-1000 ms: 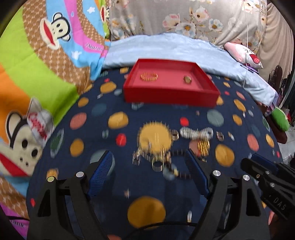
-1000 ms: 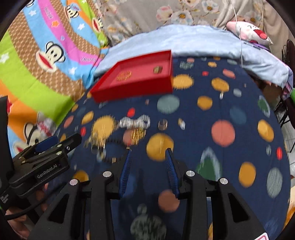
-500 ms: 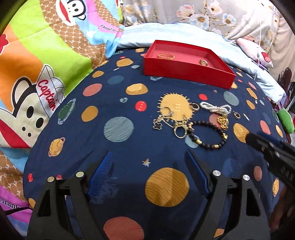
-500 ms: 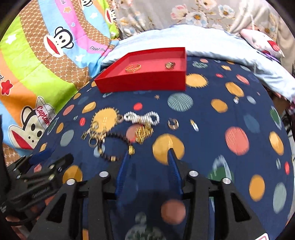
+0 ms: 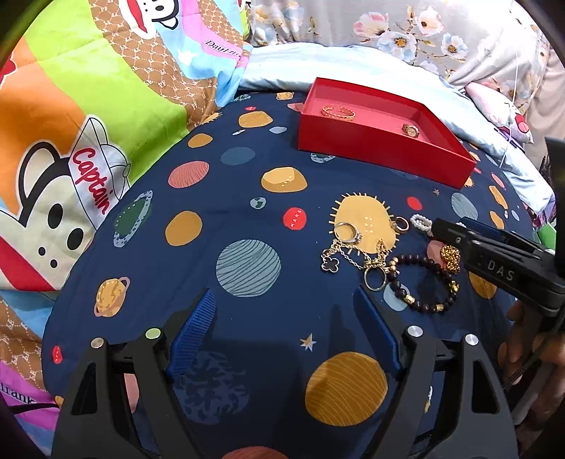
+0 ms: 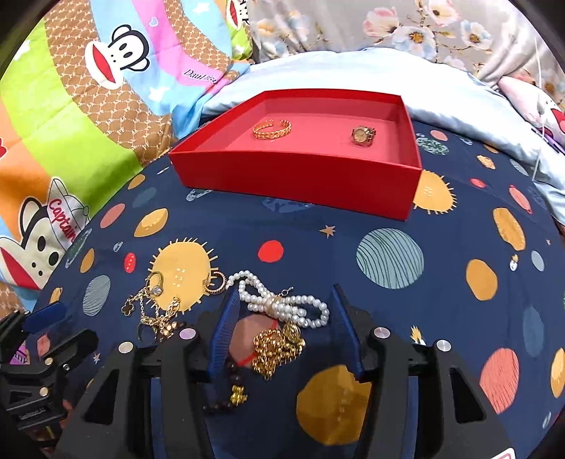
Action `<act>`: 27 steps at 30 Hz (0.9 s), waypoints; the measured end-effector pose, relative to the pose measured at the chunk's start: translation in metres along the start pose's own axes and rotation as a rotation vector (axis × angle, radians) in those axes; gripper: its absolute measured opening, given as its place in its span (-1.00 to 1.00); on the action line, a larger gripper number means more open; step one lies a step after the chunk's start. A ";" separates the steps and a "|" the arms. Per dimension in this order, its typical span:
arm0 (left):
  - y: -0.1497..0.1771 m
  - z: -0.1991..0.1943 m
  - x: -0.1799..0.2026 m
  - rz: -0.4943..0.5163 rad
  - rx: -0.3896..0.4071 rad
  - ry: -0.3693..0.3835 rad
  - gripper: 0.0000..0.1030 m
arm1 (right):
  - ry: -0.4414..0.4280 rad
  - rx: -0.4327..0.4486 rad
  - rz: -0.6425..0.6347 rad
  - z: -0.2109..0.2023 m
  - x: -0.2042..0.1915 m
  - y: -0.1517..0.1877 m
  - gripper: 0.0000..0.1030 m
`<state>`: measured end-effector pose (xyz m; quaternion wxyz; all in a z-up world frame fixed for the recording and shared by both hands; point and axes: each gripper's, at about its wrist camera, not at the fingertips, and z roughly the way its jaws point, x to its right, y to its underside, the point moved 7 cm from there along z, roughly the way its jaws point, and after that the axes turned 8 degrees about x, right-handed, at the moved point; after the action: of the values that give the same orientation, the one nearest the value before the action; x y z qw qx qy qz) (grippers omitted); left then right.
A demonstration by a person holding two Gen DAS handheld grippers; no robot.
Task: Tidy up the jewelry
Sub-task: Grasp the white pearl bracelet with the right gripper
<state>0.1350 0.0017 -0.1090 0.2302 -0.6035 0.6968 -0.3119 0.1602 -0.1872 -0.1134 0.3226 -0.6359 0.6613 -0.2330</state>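
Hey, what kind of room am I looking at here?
Most likely a bedroom, on a bed: a planet-print bedsheet, a cartoon monkey quilt and a floral pillow surround the red jewelry tray.

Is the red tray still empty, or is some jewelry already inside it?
Not empty: the shallow red cardboard tray holds a gold chain-link cuff bracelet and a small gold watch.

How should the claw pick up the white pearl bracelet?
Grab the pearl bracelet at its gold knot in the middle, coming straight down from above. It lies flat, pinched into a bow there, so both loops lift together. The right claw already straddles it, opening.
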 end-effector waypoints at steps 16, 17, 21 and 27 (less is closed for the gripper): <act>0.001 0.011 0.002 -0.021 -0.019 0.025 0.48 | -0.009 0.072 0.082 -0.032 0.004 -0.002 -0.77; 0.001 0.012 0.002 -0.021 -0.020 0.028 0.43 | -0.008 0.082 0.086 -0.037 0.005 -0.003 -0.77; 0.001 0.020 0.005 -0.035 -0.044 0.056 0.20 | -0.011 0.097 0.110 -0.055 0.007 0.001 -0.77; -0.001 0.025 0.014 -0.020 -0.033 0.082 0.11 | -0.009 0.091 0.139 -0.067 0.009 0.012 -0.76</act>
<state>0.1511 -0.0166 -0.1247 0.1885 -0.6007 0.7047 -0.3271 0.1040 -0.2016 -0.0775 0.3697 -0.5742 0.6910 -0.2369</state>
